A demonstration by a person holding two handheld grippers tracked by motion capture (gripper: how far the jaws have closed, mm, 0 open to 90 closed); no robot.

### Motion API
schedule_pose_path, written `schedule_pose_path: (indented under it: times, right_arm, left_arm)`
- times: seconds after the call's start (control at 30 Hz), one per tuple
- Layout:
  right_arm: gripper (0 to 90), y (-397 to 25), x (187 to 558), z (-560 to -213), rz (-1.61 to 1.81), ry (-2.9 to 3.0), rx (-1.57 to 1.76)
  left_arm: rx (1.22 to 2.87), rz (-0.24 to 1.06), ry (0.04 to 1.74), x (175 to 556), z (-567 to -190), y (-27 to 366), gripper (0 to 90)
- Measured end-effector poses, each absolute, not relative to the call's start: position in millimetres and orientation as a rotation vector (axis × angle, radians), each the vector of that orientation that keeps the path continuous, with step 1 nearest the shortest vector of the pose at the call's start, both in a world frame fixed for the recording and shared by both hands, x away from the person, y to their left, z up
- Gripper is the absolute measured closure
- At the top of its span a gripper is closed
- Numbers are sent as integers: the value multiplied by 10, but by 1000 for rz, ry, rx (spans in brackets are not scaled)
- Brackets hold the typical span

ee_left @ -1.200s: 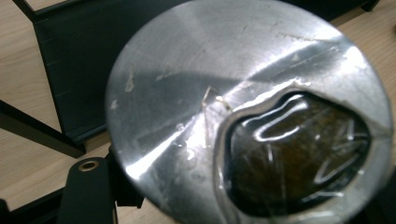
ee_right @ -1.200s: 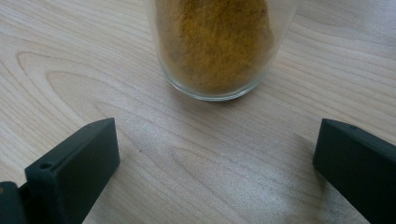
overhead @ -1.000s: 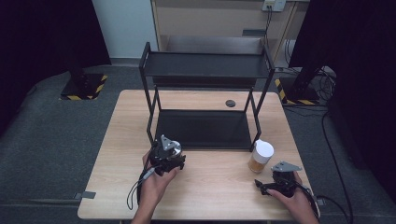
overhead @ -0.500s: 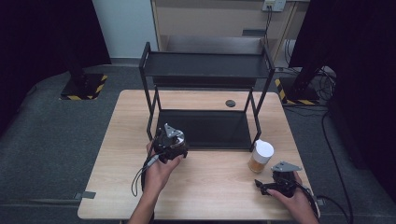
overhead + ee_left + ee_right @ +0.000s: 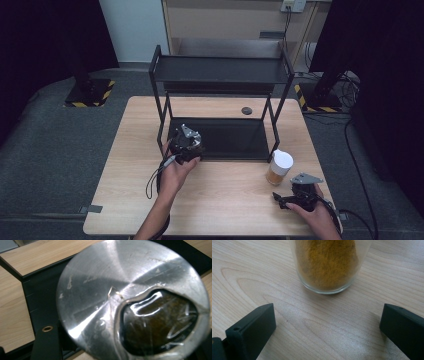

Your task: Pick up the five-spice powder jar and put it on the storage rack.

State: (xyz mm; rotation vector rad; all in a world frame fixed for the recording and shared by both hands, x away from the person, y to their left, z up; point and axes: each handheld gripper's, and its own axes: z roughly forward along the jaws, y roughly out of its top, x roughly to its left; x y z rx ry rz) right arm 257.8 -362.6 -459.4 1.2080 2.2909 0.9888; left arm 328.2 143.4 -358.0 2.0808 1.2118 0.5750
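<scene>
An open metal can [image 5: 100, 290] with a torn lid and dark contents sits close in front of the left gripper's camera, above the black lower shelf [image 5: 40, 297]. My left gripper [image 5: 187, 142] is at the front left of that lower shelf [image 5: 230, 137] and appears shut on the can, though its jaws are hidden. A glass jar of yellow powder [image 5: 278, 168] with a white lid stands on the table near the rack's right leg. My right gripper [image 5: 287, 196] rests just in front of it. Seen from the right gripper [image 5: 327, 320], the jaws are wide open and the jar [image 5: 327, 265] stands beyond them, untouched.
A black two-tier metal rack [image 5: 220, 70] stands on the wooden table [image 5: 225, 200]; its top shelf is bare. A small black round disc [image 5: 246, 110] lies on the table behind the lower shelf. A cable trails from the left gripper.
My left gripper has moved forward and slightly right, from the table in front of the rack to the lower shelf's front left. The right gripper and the jar have stayed in place.
</scene>
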Motion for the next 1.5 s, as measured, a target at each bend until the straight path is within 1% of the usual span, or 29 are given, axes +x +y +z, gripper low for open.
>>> schedule_pose_path:
  times: [0.3,0.93,1.5]
  right_arm:
    - [14,-3626,2579,-4594,989,2291,1208]
    - [15,-3627,2579,-4594,989,2291,1208]
    - [14,-3627,2579,-4594,989,2291,1208]
  left_arm:
    - [2091,581,1207,3463,-3618,1407,301]
    - [2116,539,1201,3820,-3783,1324,302]
    - [2103,516,1232,3974,-3945,1365,301]
